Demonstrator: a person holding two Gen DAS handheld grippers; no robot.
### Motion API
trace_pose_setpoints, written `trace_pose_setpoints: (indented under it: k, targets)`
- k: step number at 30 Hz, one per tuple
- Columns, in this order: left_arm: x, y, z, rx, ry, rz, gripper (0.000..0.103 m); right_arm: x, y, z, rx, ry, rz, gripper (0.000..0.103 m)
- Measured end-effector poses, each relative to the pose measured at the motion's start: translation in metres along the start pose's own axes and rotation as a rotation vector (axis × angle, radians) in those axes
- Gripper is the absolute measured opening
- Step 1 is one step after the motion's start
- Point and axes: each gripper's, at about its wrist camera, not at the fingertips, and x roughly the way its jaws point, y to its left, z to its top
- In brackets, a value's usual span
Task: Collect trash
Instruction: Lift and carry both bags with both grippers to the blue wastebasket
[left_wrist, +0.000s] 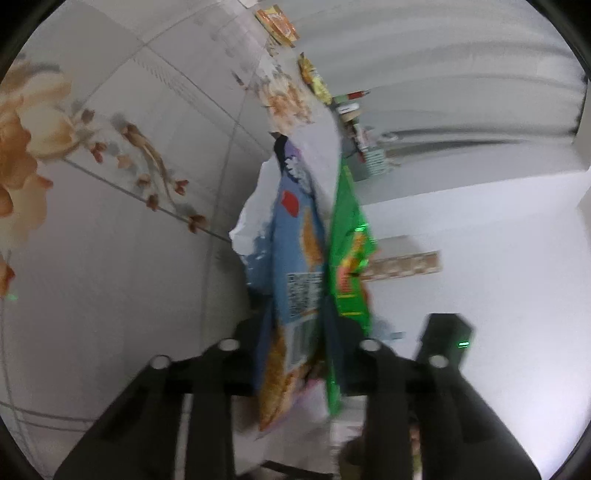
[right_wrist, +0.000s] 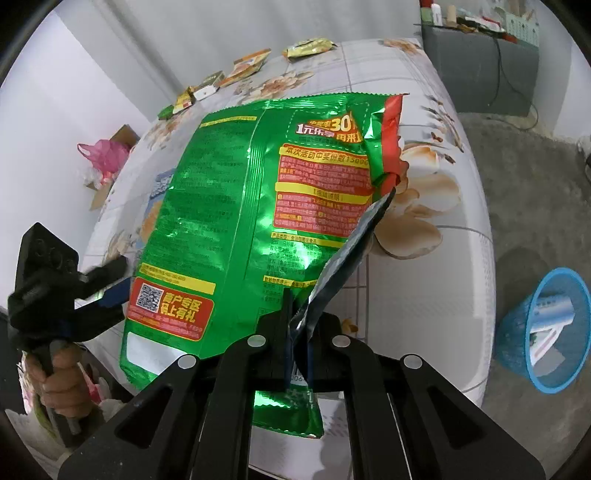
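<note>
Right hand-held gripper (right_wrist: 297, 341) clenched on the green snack bag (right_wrist: 240, 221); left hand-held gripper (left_wrist: 295, 332) pinching bags (blue wrapper (left_wrist: 295, 258) included). Thin hold could slip before the blue basket (right_wrist: 517, 332).

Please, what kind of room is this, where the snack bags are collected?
Probably a bedroom at home: a bed with a flower-printed sheet strewn with snack wrappers, a blue waste basket on the grey floor beside it, and a cluttered grey cabinet by the wall.
</note>
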Motion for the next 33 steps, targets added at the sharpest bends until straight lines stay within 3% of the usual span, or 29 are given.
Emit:
trace_pose_setpoints:
  k: [4, 9, 14, 19, 26, 33]
  targets:
    - [-0.004, -0.004, -0.001, 0.038, -0.015, 0.024, 0.008, -0.002, -0.006, 0.0, 0.039, 0.0, 0.031, 0.004]
    - [-0.011, -0.011, -0.003, 0.086, -0.03, 0.042, 0.004, -0.016, -0.022, -0.002, 0.129, -0.035, 0.144, 0.002]
    - [-0.017, -0.031, 0.001, 0.138, -0.052, 0.026, 0.004, -0.048, -0.042, -0.006, 0.213, -0.118, 0.232, 0.001]
    - [-0.014, -0.066, -0.001, 0.228, -0.055, -0.01, 0.003, -0.089, -0.072, -0.018, 0.297, -0.223, 0.26, 0.0]
    - [0.021, -0.125, -0.009, 0.368, 0.013, -0.064, 0.003, -0.149, -0.127, -0.057, 0.448, -0.387, 0.227, 0.0]
    - [0.086, -0.194, -0.029, 0.518, 0.112, -0.1, 0.003, -0.203, -0.207, -0.126, 0.707, -0.549, 0.111, 0.0]
